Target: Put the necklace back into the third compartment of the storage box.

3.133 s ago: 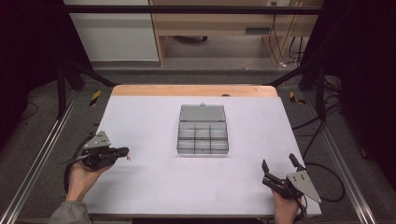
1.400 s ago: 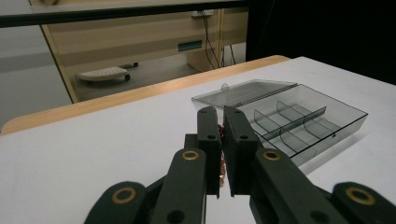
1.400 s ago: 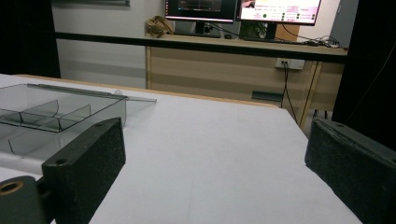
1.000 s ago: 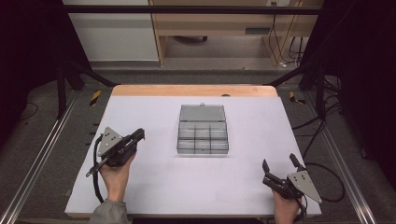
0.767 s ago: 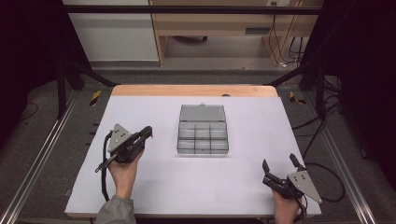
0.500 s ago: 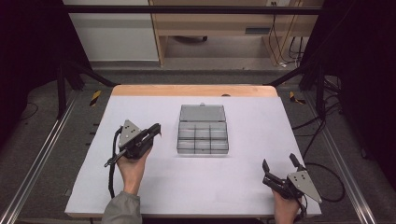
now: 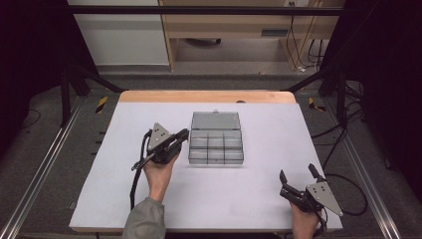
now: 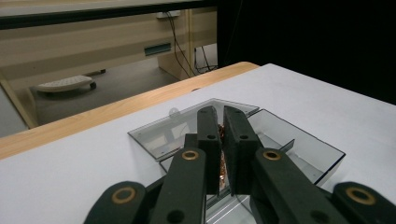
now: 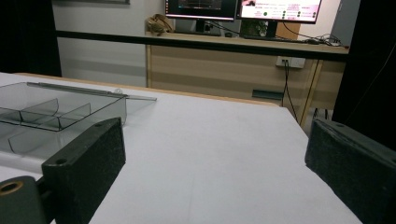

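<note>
Copper-coloured small item (image 8: 223,163): light, easily dropped; pinched between left gripper (image 8: 222,126) fingers above clear compartment box (image 7: 216,139). Right gripper (image 7: 297,175) fingers spread.

Clear compartment box (image 7: 216,143), lid flat open, mid-table; small coppery object (image 8: 223,161) between closed fingers.

Two black hand-held grippers: left hand-held gripper (image 7: 182,137), right hand-held gripper (image 7: 297,176). Grey three-cornered top plates, brass-ringed pivots, trailing black cables. Grey-green sleeve (image 7: 144,219) on left arm.
</note>
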Tool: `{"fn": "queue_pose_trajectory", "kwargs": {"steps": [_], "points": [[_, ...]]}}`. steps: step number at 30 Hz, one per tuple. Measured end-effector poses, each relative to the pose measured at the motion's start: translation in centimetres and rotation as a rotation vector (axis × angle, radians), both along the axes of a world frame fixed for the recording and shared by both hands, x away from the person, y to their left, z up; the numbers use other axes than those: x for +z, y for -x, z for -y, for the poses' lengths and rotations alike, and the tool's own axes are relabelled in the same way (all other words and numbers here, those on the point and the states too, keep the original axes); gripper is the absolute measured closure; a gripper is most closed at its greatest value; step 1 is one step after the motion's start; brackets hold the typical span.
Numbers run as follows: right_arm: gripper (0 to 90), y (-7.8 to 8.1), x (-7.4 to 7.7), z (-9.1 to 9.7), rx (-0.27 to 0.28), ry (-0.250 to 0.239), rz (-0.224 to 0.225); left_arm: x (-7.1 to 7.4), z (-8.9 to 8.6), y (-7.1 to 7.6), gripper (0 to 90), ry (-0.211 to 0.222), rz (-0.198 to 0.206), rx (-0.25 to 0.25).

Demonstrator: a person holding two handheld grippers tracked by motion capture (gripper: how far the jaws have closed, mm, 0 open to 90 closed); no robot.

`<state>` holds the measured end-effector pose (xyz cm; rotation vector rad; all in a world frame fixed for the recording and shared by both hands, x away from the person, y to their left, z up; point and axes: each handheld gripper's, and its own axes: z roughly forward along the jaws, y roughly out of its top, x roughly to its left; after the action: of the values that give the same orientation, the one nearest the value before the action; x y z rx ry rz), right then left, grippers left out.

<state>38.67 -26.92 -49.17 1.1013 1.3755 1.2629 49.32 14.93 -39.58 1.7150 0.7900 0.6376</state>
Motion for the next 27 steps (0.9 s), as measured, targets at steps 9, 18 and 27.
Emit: {"fn": "queue_pose_trajectory", "kwargs": {"steps": [9, 18, 27], "points": [[5.4, 0.0, 0.0, 0.0, 0.000, -0.001, -0.001, -0.5, 2.3, -1.1, 85.2, 0.006, -0.009, -0.028], [5.5, 0.0, 0.0, 0.0, 0.000, -0.003, -0.001, -0.9, 4.3, -2.3, 85.1, 0.002, -0.024, -0.047], [5.5, 0.0, 0.0, 0.0, 0.001, -0.004, -0.003, -1.4, 6.0, -3.3, 85.1, -0.017, -0.044, -0.061]]}}
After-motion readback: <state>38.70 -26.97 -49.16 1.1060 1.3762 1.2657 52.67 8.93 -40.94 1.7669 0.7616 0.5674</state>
